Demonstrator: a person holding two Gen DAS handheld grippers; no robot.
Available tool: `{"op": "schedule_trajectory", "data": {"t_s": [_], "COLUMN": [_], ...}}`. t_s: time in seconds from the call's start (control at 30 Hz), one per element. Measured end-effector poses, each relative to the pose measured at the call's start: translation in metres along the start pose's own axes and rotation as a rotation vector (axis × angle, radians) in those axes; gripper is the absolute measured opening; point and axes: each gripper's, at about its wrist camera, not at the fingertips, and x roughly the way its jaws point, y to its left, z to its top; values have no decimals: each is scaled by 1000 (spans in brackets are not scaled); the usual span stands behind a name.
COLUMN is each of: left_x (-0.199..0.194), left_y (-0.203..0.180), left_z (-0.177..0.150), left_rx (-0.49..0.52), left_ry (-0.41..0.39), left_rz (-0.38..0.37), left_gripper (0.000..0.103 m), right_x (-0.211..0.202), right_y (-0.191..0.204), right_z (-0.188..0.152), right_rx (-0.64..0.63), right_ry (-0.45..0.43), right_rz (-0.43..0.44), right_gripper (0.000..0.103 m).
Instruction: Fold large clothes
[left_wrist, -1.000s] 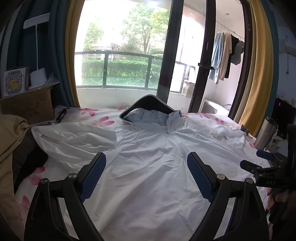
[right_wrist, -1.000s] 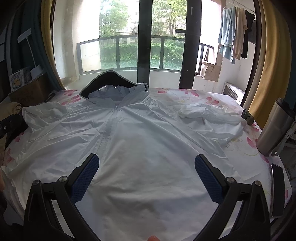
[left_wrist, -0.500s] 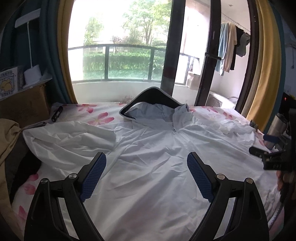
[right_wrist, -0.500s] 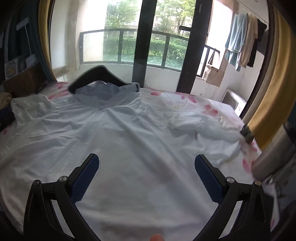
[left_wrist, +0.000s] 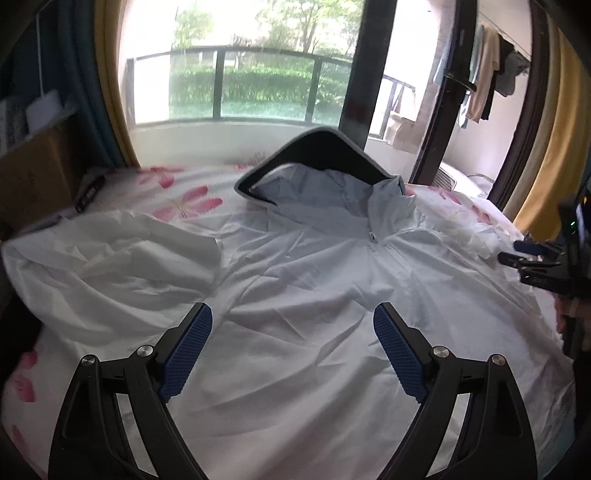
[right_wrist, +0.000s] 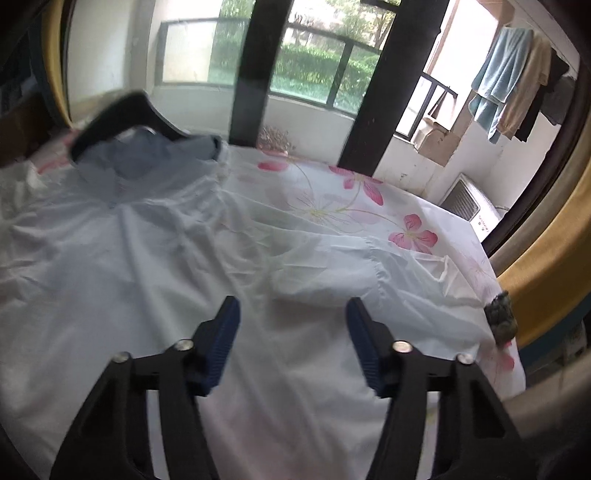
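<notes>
Jacket (left_wrist: 314, 302): pale blue-white, hooded, spread front-up on bed w/ floral sheet (right_wrist: 332, 206). Hood (left_wrist: 317, 162) at far end toward window, dark lining showing, standing up a bit. Zip closed up to collar. L sleeve (left_wrist: 110, 266) bunched & folded in on the near-left side; R sleeve (right_wrist: 351, 266) crumpled along the right side, cuff end near the bed's right edge.

Containers: cardboard box (left_wrist: 33, 173) at bed's left, contents can't tell. More boxes (right_wrist: 439, 140) on balcony, contents not visible.

Left gripper (left_wrist: 291, 354): jaws wide apart, nothing btwn pads, hovering over jacket's lower chest, not touching cloth.

Right gripper (right_wrist: 291, 339): jaws have just been closing, now about half way in, no cloth btwn pads; hanging over the R sleeve/side area, fabric below but not pinched. Seen also at right edge of left wrist view (left_wrist: 532, 258), clear of the cloth.

Edges/room: bed's right edge close to right gripper, small dark object (right_wrist: 502, 317) sitting at that edge, touching the sheet. Yellow curtain (right_wrist: 546, 266) just beyond. Sheet bare btwn hood and R sleeve. Far edge runs under the window railing (left_wrist: 258, 59). Right wrist view blurred.
</notes>
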Motion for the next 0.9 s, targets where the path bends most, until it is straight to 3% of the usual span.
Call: {"op": "schedule_trajectory", "data": {"t_s": [0.2, 0.3, 0.33, 0.4, 0.63, 0.9], "left_x": [17, 19, 20, 20, 6, -16], "left_y": [9, 14, 16, 22, 41, 77], "left_z": [2, 2, 2, 2, 2, 0], "left_rx": [-25, -29, -37, -52, -48, -99], "left_ry": [36, 42, 48, 54, 39, 17], "left_rz": [-7, -15, -37, -68, -56, -59], "left_gripper": [91, 91, 91, 91, 91, 91], "right_x": [29, 35, 36, 34, -12, -64], "right_y": [-9, -10, -11, -11, 6, 87], "right_z": [3, 5, 6, 8, 35, 74], "right_rx": [5, 5, 6, 7, 13, -36], "right_ry": [68, 71, 71, 61, -67, -196], "right_rz": [51, 72, 71, 45, 32, 163], "right_gripper": [40, 20, 6, 3, 2, 2]}}
